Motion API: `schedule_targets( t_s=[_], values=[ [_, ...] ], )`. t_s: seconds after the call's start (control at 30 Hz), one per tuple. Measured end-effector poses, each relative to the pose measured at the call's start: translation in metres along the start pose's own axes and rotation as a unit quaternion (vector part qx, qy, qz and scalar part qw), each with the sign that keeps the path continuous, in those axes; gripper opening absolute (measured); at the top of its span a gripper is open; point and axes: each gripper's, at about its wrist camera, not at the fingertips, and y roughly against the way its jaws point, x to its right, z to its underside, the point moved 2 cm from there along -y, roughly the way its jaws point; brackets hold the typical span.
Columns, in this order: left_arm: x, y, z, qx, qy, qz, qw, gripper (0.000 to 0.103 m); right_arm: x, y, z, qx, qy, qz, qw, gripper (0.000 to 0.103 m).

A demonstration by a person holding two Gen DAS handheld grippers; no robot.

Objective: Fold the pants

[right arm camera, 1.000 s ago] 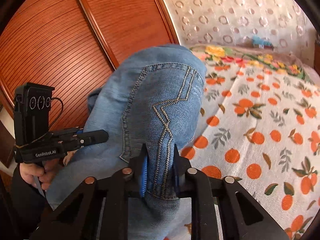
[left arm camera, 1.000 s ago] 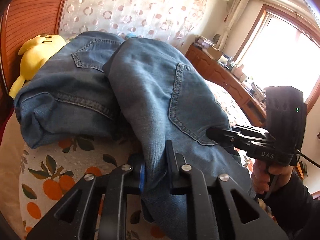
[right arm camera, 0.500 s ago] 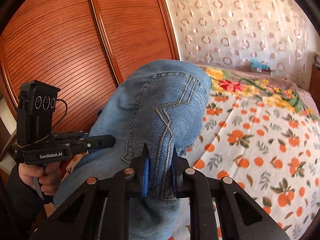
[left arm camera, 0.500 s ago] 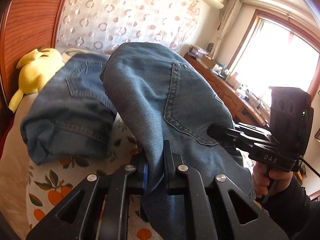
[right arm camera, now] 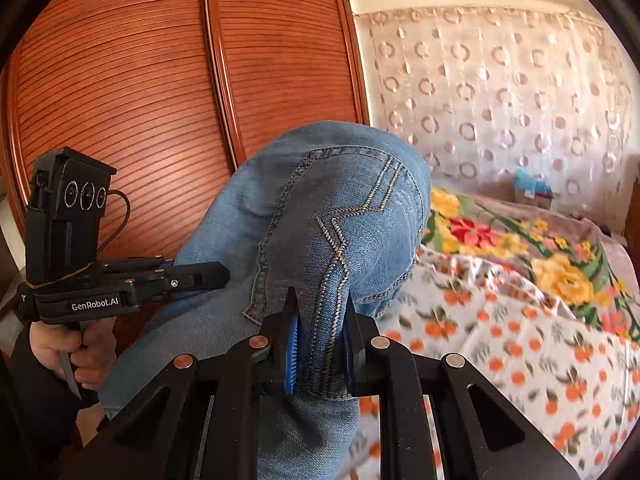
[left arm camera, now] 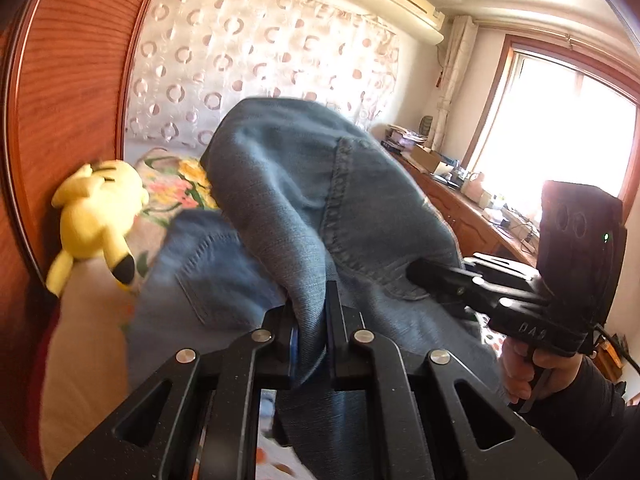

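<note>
Denim pants [right arm camera: 320,220] hang above the bed [right arm camera: 520,340], pinched tight by left gripper [left arm camera: 310,320] w/ "GenRobot.AI" label & right gripper [right arm camera: 318,328] alongside.

The jeans [left arm camera: 304,208] hide most of the bed [right arm camera: 520,340]; their lower end is cut off.

Bed [right arm camera: 520,360] w/ white sheet printed in orange fruit & green leaves; farther back a blanket [right arm camera: 552,264] w/ big yellow & red flowers lies over it. Yellow plush toy w/ black-tipped ears [left arm camera: 96,216] lies on bed near the wood wall, beside the blue denim pants [left arm camera: 208,280]. Part of the pants rests on the sheet, rest is lifted off it. Small blue-and-brown item [right arm camera: 532,192] at far end of bed, too small to ID.
</note>
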Motion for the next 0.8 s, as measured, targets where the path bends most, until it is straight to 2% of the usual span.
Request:
schedule_targets(
  t_s=[0.17,0.3,0.43,0.67,0.8],
  values=[
    [-0.028,-0.02,-0.023,-0.028,-0.022,-0.034,0.9988,0.01,0.002,-0.047,-0.009,0.009,-0.014,-0.007,1.0,0.017],
    [-0.054,-0.025,-0.035,-0.032,-0.011,-0.043,0.9985,0.01,0.004,-0.074,-0.026,0.012,-0.024,-0.028,0.999,0.017],
    [-0.067,-0.008,-0.046,-0.015,0.0,-0.052,0.9985,0.01,-0.008,-0.094,-0.05,0.015,-0.002,-0.043,0.999,0.017],
    [-0.098,0.038,-0.077,0.023,0.019,-0.085,0.9959,0.01,-0.031,-0.124,-0.098,0.034,0.022,-0.098,0.994,0.017],
    [-0.109,0.04,-0.088,0.015,0.012,-0.105,0.9943,0.01,-0.019,-0.142,-0.098,0.045,0.01,-0.115,0.992,0.017]
  ],
)
